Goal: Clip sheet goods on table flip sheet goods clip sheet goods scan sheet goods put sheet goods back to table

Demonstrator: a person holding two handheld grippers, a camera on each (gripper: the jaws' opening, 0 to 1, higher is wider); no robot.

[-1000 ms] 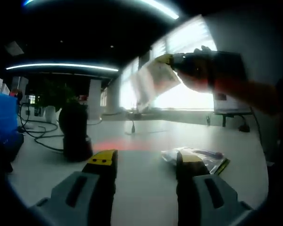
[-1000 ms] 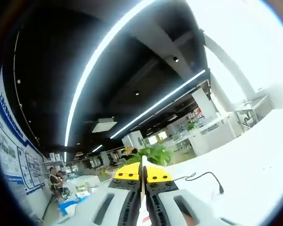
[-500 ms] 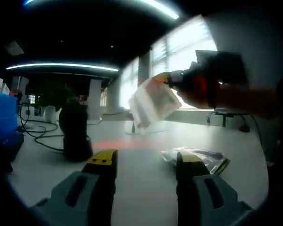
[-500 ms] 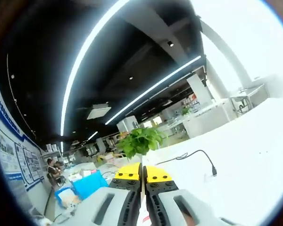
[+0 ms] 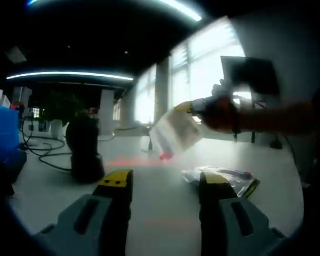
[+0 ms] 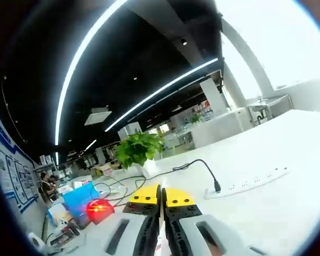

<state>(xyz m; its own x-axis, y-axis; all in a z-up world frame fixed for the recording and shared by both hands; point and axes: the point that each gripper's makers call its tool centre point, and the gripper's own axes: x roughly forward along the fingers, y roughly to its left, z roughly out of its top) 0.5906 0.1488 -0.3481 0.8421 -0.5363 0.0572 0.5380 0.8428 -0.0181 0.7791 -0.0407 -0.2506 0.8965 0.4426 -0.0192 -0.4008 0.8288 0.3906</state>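
In the left gripper view, my left gripper (image 5: pixel 164 181) stands open low over the white table (image 5: pixel 149 213), with nothing between its jaws. From the right, a hand brings in my right gripper (image 5: pixel 188 108), shut on a pale translucent sheet packet (image 5: pixel 175 133) that hangs tilted above the table. A red glow lies on the packet's lower corner. The dark scanner (image 5: pixel 84 150) stands at the left and throws a red line across the table. In the right gripper view, my right gripper (image 6: pixel 161 195) is shut on the packet's thin white edge (image 6: pixel 159 244), and the scanner's red light (image 6: pixel 98 209) glows at the left.
A second packet (image 5: pixel 222 178) lies on the table by my left gripper's right jaw. A blue box (image 6: pixel 79 196), a potted plant (image 6: pixel 138 150), a white power strip (image 6: pixel 255 182) and black cables (image 6: pixel 198 165) lie further along the table. A dark monitor (image 5: pixel 249 74) stands at the right.
The right gripper has lowered the packet toward the table and the scanner's beam. The right gripper view has tipped down, bringing the scanner's red light in. The left gripper has stayed put.
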